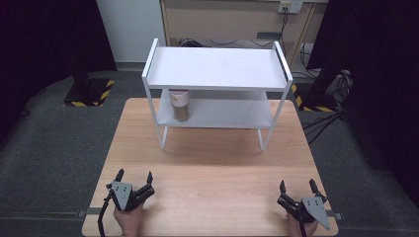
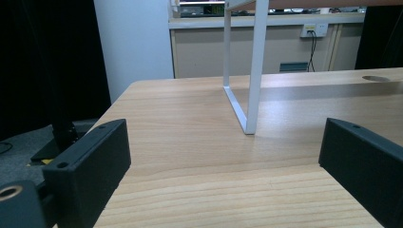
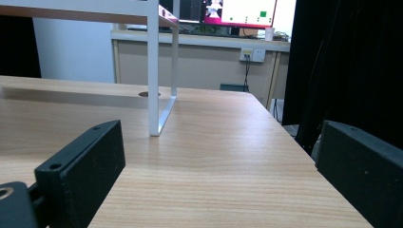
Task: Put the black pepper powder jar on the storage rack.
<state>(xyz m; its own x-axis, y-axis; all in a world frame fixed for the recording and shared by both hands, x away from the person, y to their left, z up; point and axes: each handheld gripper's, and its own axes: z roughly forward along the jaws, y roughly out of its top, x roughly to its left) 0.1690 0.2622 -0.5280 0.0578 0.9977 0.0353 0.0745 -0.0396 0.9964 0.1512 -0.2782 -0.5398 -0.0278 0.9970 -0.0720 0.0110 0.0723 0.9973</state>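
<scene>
A white two-tier shelf rack (image 1: pixel 217 66) stands on the far half of the wooden table (image 1: pixel 212 168). On its lower shelf, at the left end, sits a jar (image 1: pixel 180 104) with a pale lid and brownish contents. My left gripper (image 1: pixel 134 174) rests near the table's front left corner, held by a hand, its jaws open with nothing between them. My right gripper (image 1: pixel 297 182) rests near the front right corner, also open and empty. The left gripper view shows the left gripper (image 2: pixel 223 137) facing a white rack leg (image 2: pixel 254 71). In the right gripper view the right gripper (image 3: pixel 221 137) faces another leg (image 3: pixel 153 71).
Bare tabletop lies between the grippers and the rack. A stand base with yellow-black stripes (image 1: pixel 89 91) sits on the floor at the far left, and cables (image 1: pixel 326 89) trail at the far right. A round hole (image 3: pixel 149 94) is cut in the tabletop under the rack.
</scene>
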